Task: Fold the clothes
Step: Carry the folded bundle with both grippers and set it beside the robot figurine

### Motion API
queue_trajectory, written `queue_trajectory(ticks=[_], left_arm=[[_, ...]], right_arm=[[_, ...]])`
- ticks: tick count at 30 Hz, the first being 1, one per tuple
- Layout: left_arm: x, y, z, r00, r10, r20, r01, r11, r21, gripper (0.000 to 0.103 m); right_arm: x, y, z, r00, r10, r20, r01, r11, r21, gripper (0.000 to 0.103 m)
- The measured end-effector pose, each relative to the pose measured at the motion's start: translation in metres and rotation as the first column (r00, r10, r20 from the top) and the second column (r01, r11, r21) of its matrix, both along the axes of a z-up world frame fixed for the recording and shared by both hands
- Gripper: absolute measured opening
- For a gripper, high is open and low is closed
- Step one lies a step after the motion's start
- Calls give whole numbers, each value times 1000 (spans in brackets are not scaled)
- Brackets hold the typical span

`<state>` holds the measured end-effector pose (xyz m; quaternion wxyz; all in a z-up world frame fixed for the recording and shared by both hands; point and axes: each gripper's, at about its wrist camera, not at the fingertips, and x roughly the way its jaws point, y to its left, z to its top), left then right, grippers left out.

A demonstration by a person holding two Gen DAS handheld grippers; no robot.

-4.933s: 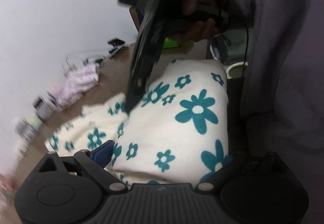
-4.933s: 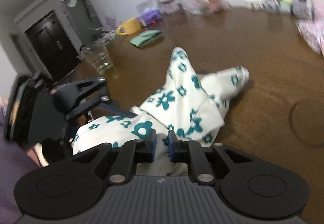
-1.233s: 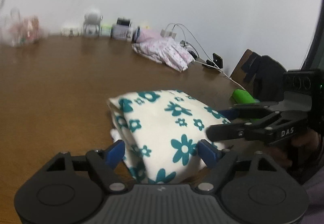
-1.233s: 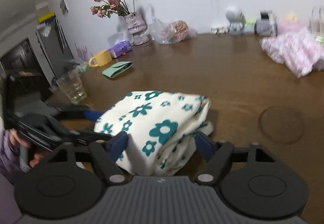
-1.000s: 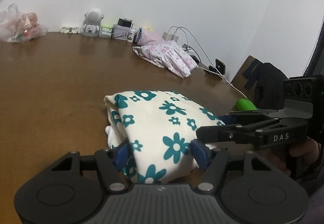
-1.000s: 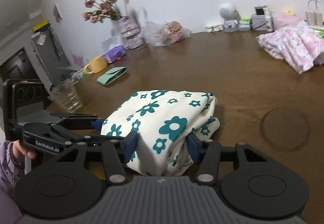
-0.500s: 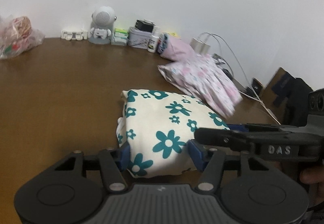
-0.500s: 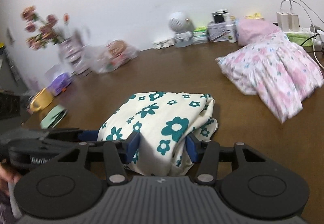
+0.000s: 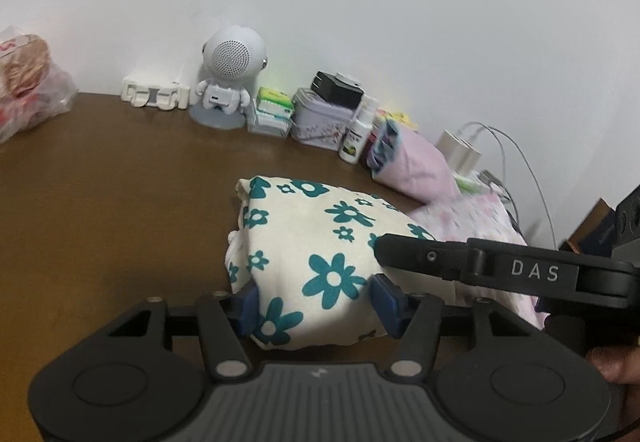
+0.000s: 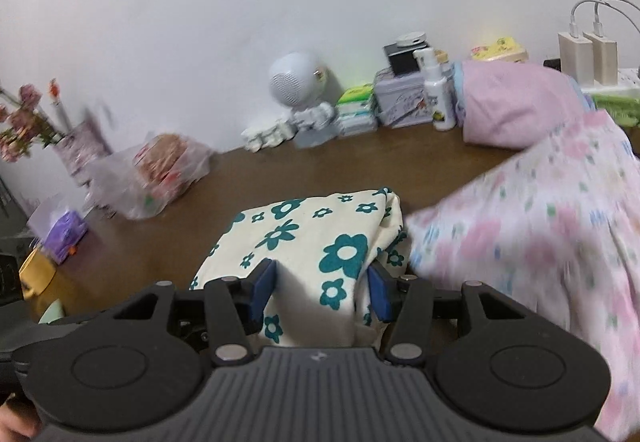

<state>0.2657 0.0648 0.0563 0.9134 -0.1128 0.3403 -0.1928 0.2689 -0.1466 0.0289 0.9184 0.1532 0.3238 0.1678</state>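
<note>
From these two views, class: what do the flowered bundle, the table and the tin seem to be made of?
Bundle: soft matte woven cloth, probably cotton; it creases and bulges between the left gripper fingers.
Table: brown wood or veneer, with a faint sheen.
Tin: likely printed sheet metal; rolled lid rim, smooth lilac sides.

A dark brown wooden table carried the folded cream garment with teal flowers, a pink floral dress just beside it, and along the wall a white round-headed robot speaker and lilac tin.
</note>
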Motion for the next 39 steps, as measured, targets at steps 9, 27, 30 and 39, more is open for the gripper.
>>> queue_trajectory(ticks=[9,27,30,39], left_arm=[[59,-7,-5,999,31,39,-32,999,42,57],[-2,3,26,995,90,54,-93,994,54,71],[-55,-3,38,989,140,57,-144,986,79,81],[-202,-11,17,977,189,100,-205,961,186,91]], right_arm=[[69,-4,-4,1000,-10,2,10,1000,19,48],[11,3,58,994,-65,82,68,997,-34,70],[-20,2,69,992,-80,94,85,995,-49,85],[-141,-14,19,994,-110,18,111,981,-160,103]])
